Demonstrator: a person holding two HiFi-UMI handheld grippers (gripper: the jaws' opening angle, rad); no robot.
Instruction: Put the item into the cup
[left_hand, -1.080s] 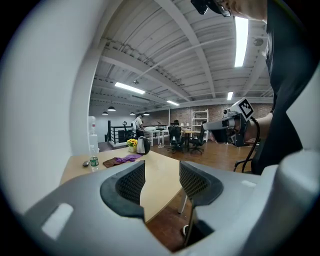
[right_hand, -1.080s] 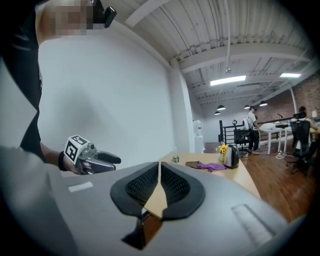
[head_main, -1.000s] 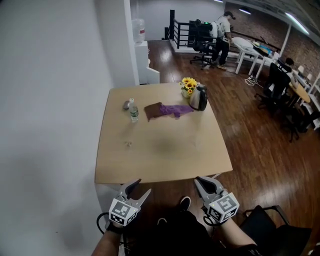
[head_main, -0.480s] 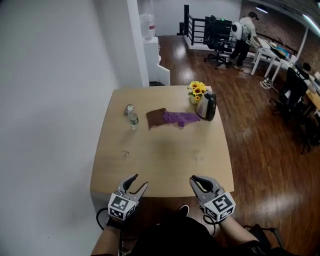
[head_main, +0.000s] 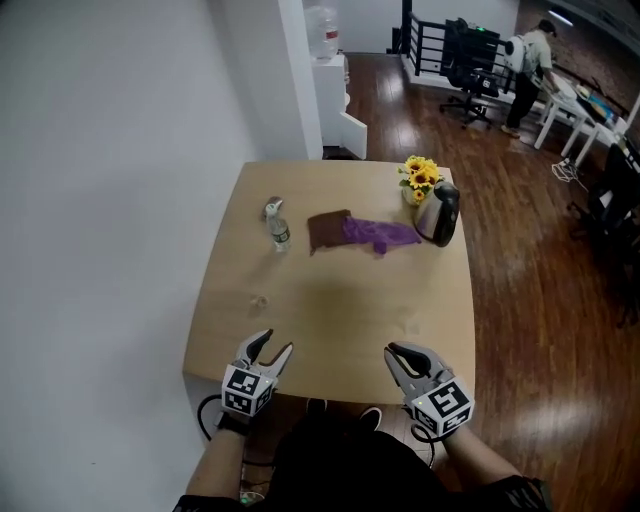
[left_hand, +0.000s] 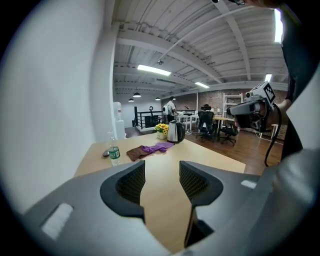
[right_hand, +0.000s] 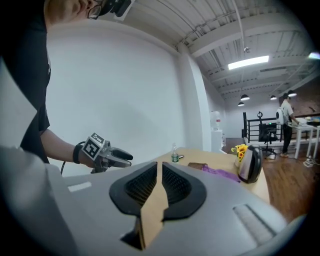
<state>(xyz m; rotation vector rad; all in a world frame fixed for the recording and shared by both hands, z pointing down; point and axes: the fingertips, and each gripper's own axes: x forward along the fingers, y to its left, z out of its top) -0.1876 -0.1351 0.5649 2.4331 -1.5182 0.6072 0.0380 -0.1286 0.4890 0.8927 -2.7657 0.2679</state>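
No cup stands out clearly in any view. On the far half of the wooden table (head_main: 330, 310) are a small water bottle (head_main: 279, 235), a small grey object (head_main: 271, 208), a brown cloth (head_main: 327, 230) and a purple cloth (head_main: 381, 233). A tiny pale thing (head_main: 258, 300) lies nearer; I cannot tell what it is. My left gripper (head_main: 272, 346) hovers open at the table's near edge, with nothing between its jaws (left_hand: 161, 168). My right gripper (head_main: 398, 352) is shut and empty at the near right edge (right_hand: 160, 170).
A steel kettle (head_main: 442, 214) and a pot of sunflowers (head_main: 420, 176) stand at the table's far right corner. A white wall runs along the left. Wooden floor, office chairs, desks and a person (head_main: 524, 62) lie beyond to the right.
The head view has shifted: the table now sits closer and more to the right. Both grippers have moved forward to the table's near edge, keeping their jaw states.
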